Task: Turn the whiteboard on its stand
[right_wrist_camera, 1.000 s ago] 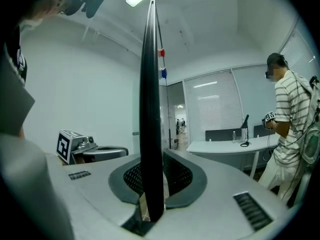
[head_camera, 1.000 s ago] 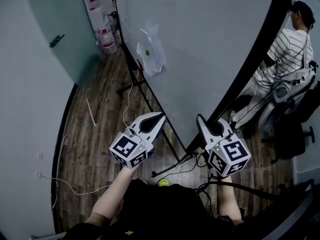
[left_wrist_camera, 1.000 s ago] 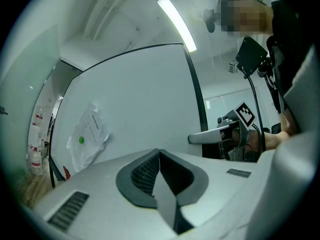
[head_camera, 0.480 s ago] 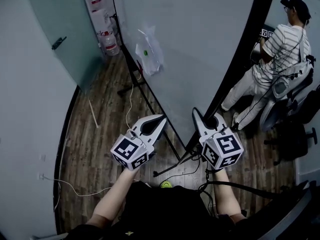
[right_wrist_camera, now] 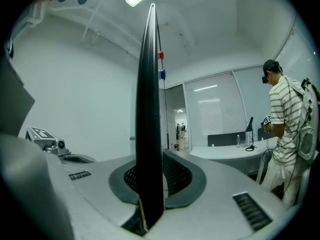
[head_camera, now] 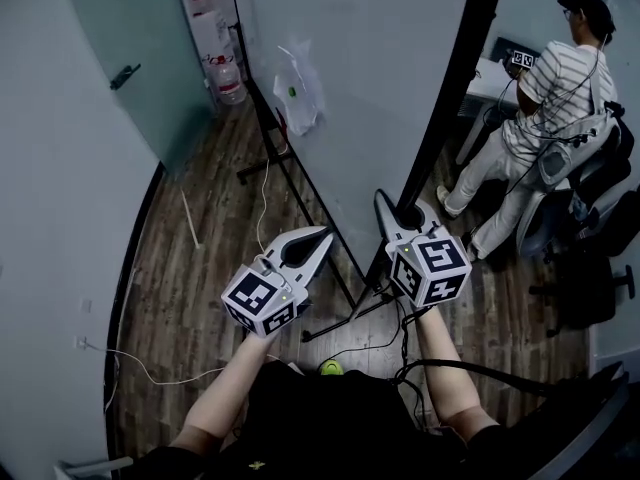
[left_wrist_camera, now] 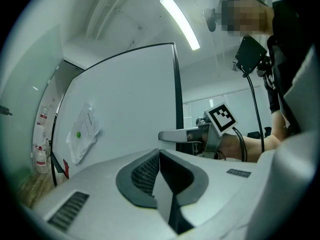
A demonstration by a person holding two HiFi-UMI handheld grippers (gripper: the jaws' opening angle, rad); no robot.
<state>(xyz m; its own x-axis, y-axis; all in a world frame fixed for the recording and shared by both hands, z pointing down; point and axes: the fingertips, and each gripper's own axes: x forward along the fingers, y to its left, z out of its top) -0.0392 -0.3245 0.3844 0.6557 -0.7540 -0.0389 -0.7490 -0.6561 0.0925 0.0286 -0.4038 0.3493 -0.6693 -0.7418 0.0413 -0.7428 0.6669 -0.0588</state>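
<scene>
The big whiteboard (head_camera: 370, 78) stands on a black wheeled stand (head_camera: 268, 156), and its black side edge (head_camera: 440, 128) runs down toward me. My right gripper (head_camera: 398, 214) is shut on that edge near its lower end; in the right gripper view the black edge (right_wrist_camera: 149, 109) stands upright between the jaws of the right gripper (right_wrist_camera: 150, 160). My left gripper (head_camera: 320, 236) is shut and holds nothing, its tips close to the board's white face. The left gripper view shows the left gripper (left_wrist_camera: 159, 155), the board's face (left_wrist_camera: 125, 99) and the right gripper (left_wrist_camera: 186, 134) clamped on the edge.
A bagged paper (head_camera: 297, 96) hangs on the board under a green magnet. Water bottles (head_camera: 228, 78) stand by a glass door (head_camera: 125, 73) at the back left. Cables (head_camera: 262, 193) trail over the wood floor. A person in a striped shirt (head_camera: 560, 78) stands at a desk on the right beside a chair (head_camera: 600, 218).
My right gripper has moved left with the board's edge in it, and the board has swung round, so more of the room behind it shows. The left gripper has barely shifted.
</scene>
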